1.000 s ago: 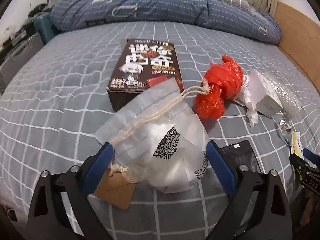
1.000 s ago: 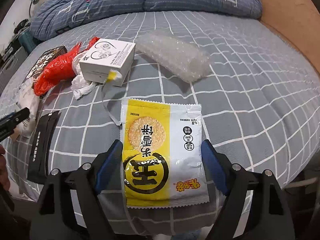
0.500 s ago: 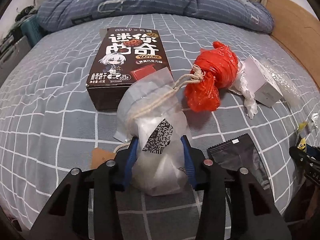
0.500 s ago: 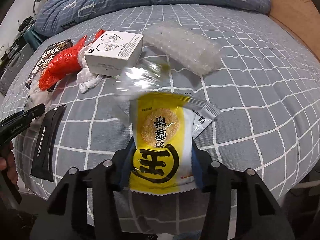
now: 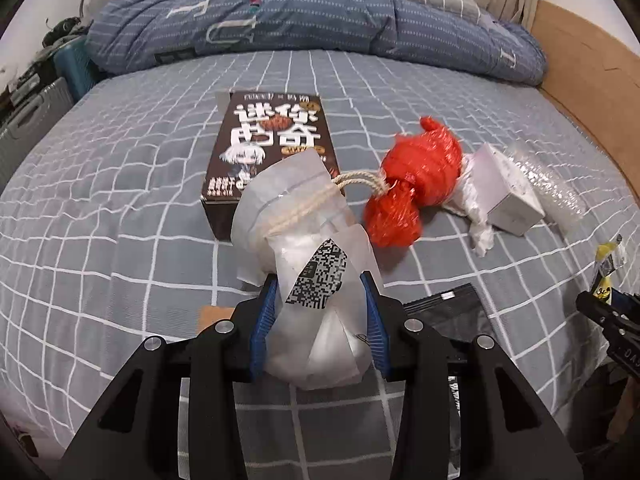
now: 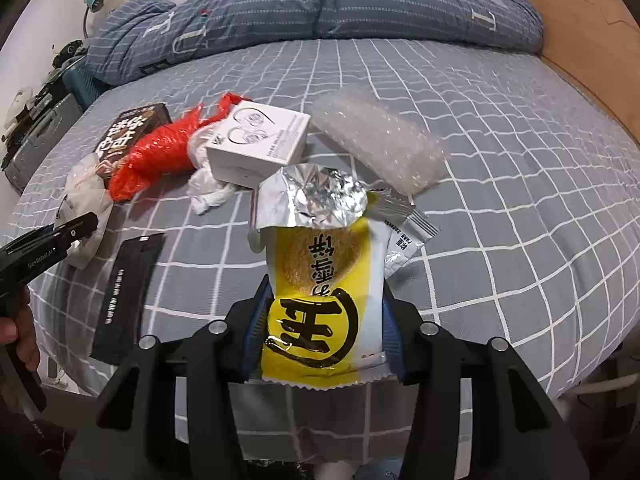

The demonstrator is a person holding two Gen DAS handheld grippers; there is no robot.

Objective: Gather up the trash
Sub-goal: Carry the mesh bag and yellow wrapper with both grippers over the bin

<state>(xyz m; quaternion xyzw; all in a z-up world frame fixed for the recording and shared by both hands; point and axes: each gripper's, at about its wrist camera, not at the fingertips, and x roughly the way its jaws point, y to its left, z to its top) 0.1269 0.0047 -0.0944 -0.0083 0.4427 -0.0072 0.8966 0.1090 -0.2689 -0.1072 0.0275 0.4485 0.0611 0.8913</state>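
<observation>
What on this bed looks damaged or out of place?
The yellow snack packet, clamped in the right gripper, is torn open, its silver lining folded out at the top. Other litter lies on the bedspread: a crumpled red bag and bubble wrap.

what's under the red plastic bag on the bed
Only the checked bedsheet shows around the red plastic bag; crumpled white tissue pokes out beside it, against the white box. Whatever lies directly beneath the bag is covered.
</observation>
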